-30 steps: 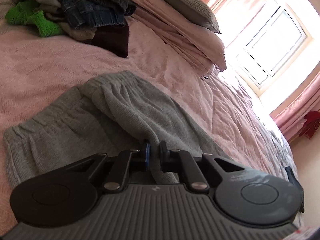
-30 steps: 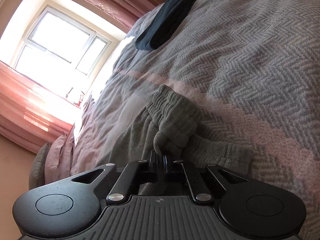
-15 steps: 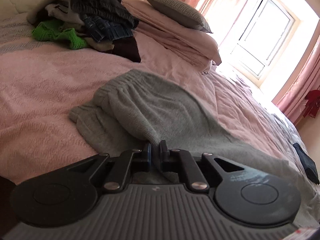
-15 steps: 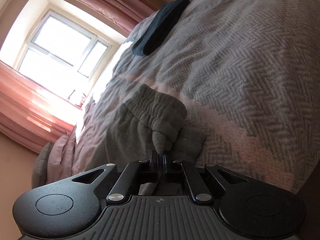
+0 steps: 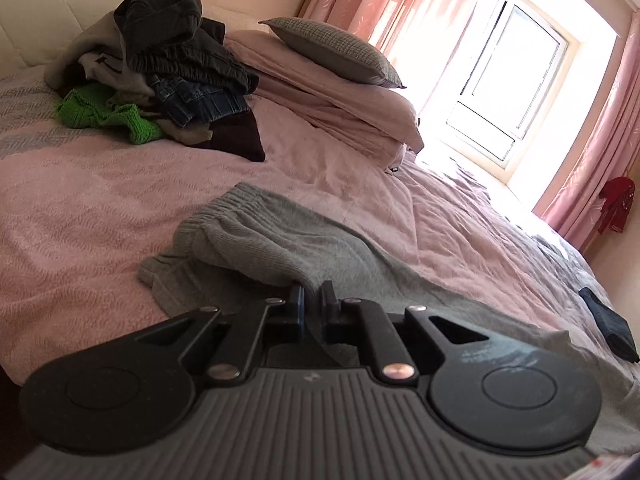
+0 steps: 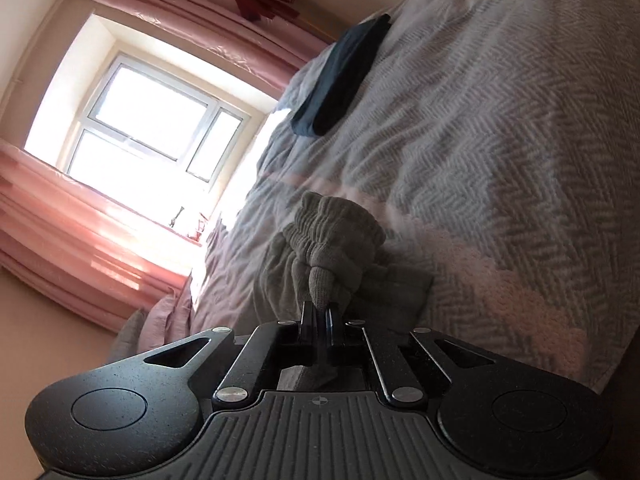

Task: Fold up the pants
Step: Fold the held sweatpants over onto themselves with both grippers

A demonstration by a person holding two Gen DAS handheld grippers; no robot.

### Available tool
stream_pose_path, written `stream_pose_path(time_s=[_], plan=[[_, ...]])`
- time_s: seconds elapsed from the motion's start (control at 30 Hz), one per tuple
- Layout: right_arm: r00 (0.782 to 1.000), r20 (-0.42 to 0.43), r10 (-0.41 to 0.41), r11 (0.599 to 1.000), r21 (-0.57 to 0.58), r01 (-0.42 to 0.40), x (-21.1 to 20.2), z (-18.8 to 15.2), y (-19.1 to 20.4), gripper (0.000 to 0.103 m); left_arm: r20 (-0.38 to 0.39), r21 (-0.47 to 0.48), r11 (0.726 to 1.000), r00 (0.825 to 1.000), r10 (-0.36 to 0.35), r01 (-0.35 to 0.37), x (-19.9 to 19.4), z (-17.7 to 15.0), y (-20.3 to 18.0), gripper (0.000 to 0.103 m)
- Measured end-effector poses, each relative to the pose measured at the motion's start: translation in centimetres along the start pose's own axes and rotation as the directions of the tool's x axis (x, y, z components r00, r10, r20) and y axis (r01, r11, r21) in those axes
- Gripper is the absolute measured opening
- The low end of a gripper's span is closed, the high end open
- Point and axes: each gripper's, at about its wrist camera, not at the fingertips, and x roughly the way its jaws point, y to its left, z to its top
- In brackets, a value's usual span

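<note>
Pants (image 5: pixel 280 240) lie mid-bed near its front edge, my left gripper (image 5: pixel 311 300) and right gripper (image 6: pixel 319 314) each pinching grey fabric (raised to fold over, I judge).

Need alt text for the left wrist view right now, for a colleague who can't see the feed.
The left gripper is shut on a fold of the grey pants, which lie partly doubled over on the pink bedspread. Behind them sit a pile of clothes, two pillows and a bright window with pink curtains.
</note>
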Motion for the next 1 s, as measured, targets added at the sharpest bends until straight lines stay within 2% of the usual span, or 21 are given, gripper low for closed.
stream_pose_path(time_s=[0.07, 0.1, 0.13, 0.27, 0.33, 0.4, 0.5, 0.6, 0.63, 0.67, 0.73, 0.8, 0.83, 0.9, 0.93, 1.0], plan=[[0.998, -0.016, -0.065, 0.998, -0.010, 0.065, 0.8, -0.5, -0.7, 0.000, -0.020, 0.005, 1.000, 1.000, 0.017, -0.017, 0.6, -0.7, 0.1, 0.007], [0.990, -0.048, -0.131, 0.991, -0.016, 0.130, 1.6, -1.1, -1.5, 0.000, -0.050, -0.013, 1.000, 0.998, 0.024, -0.025, 1.2, -1.3, 0.5, 0.007], [0.985, -0.066, -0.159, 0.987, -0.014, 0.159, 2.2, -1.5, -2.3, 0.000, -0.075, -0.029, 0.999, 0.997, 0.031, -0.033, 1.6, -1.9, 0.9, 0.007], [0.990, -0.025, -0.139, 0.990, 0.010, 0.140, 1.9, -2.2, -2.6, 0.000, -0.047, -0.039, 0.999, 0.999, 0.009, -0.011, 0.7, -2.7, 1.4, 0.012], [0.988, -0.029, -0.155, 0.988, -0.012, 0.154, 2.2, -2.0, -2.1, 0.000, -0.032, -0.074, 0.997, 0.999, -0.036, 0.033, 0.3, -2.4, 2.1, 0.022], [0.986, -0.029, -0.166, 0.986, -0.029, 0.165, 2.3, -2.1, -1.8, 0.000, -0.011, -0.110, 0.993, 0.999, -0.045, 0.044, 0.0, -2.1, 2.8, 0.031], [0.986, -0.018, -0.166, 0.986, -0.013, 0.166, 2.4, -2.4, -2.0, 0.000, -0.016, -0.211, 0.976, 0.998, -0.062, 0.057, 0.7, -1.3, 4.6, 0.034], [0.985, -0.015, -0.171, 0.985, -0.005, 0.171, 2.5, -2.5, -2.0, 0.000, -0.055, -0.310, 0.950, 0.996, -0.063, 0.043, 2.7, -0.8, 6.3, 0.031], [0.984, -0.017, -0.177, 0.984, -0.010, 0.177, 2.5, -2.4, -1.7, 0.000, -0.061, -0.322, 0.946, 0.996, -0.066, 0.043, 3.2, -0.6, 6.5, 0.015], [0.982, -0.020, -0.185, 0.983, -0.021, 0.185, 2.6, -2.2, -1.5, 0.000, -0.064, -0.312, 0.950, 0.997, -0.048, 0.025, 3.4, -0.3, 6.5, 0.003], [0.981, -0.020, -0.191, 0.981, -0.031, 0.190, 2.4, -1.8, -0.8, 0.000, -0.016, -0.236, 0.971, 0.999, -0.036, 0.031, 2.5, 0.8, 5.6, 0.005], [0.986, -0.006, -0.168, 0.985, -0.044, 0.168, 1.6, -1.3, 0.1, 0.000, 0.055, -0.089, 0.996, 0.998, -0.026, 0.031, 0.8, 1.4, 3.8, 0.006], [0.987, -0.006, -0.160, 0.986, -0.047, 0.160, 1.4, -1.0, 0.3, 0.000, 0.080, -0.025, 1.000, 0.997, -0.016, 0.018, 0.1, 1.3, 3.0, 0.007], [0.984, -0.012, -0.176, 0.982, -0.075, 0.175, 1.3, -1.0, 0.7, 0.000, 0.068, 0.049, 0.999, 0.998, 0.013, -0.017, -0.2, 0.4, 2.7, 0.007], [0.981, -0.022, -0.193, 0.978, -0.088, 0.190, 1.5, -1.1, 0.7, 0.000, 0.037, 0.040, 0.999, 0.999, 0.031, -0.033, 0.3, -0.2, 3.3, 0.008], [0.973, -0.037, -0.229, 0.968, -0.119, 0.223, 1.8, -1.7, 0.5, 0.000, -0.056, -0.051, 0.998, 0.997, 0.044, -0.047, 2.3, -1.7, 5.3, 0.008]])
